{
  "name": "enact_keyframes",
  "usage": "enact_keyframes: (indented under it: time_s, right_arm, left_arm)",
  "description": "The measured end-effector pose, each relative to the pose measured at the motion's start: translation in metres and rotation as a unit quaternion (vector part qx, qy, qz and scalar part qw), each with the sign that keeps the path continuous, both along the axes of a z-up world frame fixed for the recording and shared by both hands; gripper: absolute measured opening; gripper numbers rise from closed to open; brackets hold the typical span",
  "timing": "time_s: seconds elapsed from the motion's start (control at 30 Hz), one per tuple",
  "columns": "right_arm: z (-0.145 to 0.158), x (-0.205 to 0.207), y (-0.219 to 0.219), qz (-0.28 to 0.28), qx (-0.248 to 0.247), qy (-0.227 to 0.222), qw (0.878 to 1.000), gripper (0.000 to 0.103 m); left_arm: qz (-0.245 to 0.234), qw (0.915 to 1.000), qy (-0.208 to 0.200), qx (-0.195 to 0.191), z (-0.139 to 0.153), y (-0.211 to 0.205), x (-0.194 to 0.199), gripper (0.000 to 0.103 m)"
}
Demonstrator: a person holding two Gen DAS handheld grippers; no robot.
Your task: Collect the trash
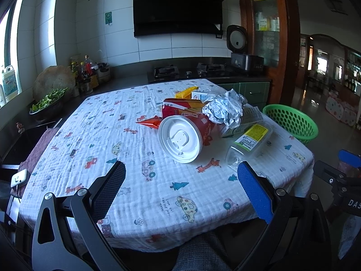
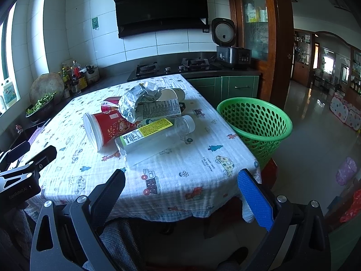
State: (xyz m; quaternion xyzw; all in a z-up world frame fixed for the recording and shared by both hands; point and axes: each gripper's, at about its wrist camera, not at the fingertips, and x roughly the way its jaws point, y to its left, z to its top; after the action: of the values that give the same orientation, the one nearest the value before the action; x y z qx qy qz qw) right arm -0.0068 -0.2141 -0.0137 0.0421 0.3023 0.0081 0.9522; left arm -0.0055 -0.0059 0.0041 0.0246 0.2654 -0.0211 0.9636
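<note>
Right wrist view: trash pile sits mid-desk, red cup on its side touching the clear bottle, green basket beside the desk. Your right tool and left tool both hover spread, empty, at the near edge.

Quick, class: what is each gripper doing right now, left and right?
Left gripper: open, fingers spread wide, holding nothing, short of the trash.
Right gripper: open, holding nothing, at the table's near edge.

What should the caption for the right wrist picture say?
Open right gripper faces a table of trash beside a green basket.
</note>
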Motion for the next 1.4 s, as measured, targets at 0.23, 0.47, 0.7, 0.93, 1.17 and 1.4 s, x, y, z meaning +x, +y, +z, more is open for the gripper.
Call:
enact_keyframes:
  time_s: [0.23, 0.47, 0.7, 0.93, 1.17, 1.4]
  right_arm:
    - [-0.001, 0.0, 0.0, 0.001, 0.0, -0.001, 1.0, 0.097]
    - [-0.001, 0.0, 0.001, 0.002, 0.002, 0.0, 1.0, 0.097]
    - [-0.002, 0.0, 0.001, 0.005, 0.002, -0.002, 1.0, 0.097]
    - [-0.003, 0.006, 0.001, 0.014, 0.002, -0.003, 1.0, 0.097]
    - [0.002, 0.024, 0.006, 0.04, 0.01, -0.001, 0.999, 0.097]
    - [0.016, 0.055, 0.02, 0.076, 0.012, -0.002, 0.997, 0.097]
  left_arm:
    - [0.0, 1.0, 0.0, 0.001, 0.0, 0.0, 0.0, 0.098]
    - [0.001, 1.0, 0.0, 0.001, 0.0, 0.001, 0.001, 0.098]
    - [0.001, 1.0, 0.0, 0.001, 0.0, 0.001, 0.001, 0.098]
    - [0.012, 0.9999, 0.006, 0.0, 0.0, 0.01, 0.008, 0.098]
    - [0.024, 0.9996, 0.011, 0.0, -0.004, 0.023, 0.021, 0.098]
    - [0.033, 0.9992, 0.024, -0.004, -0.013, 0.036, 0.033, 0.098]
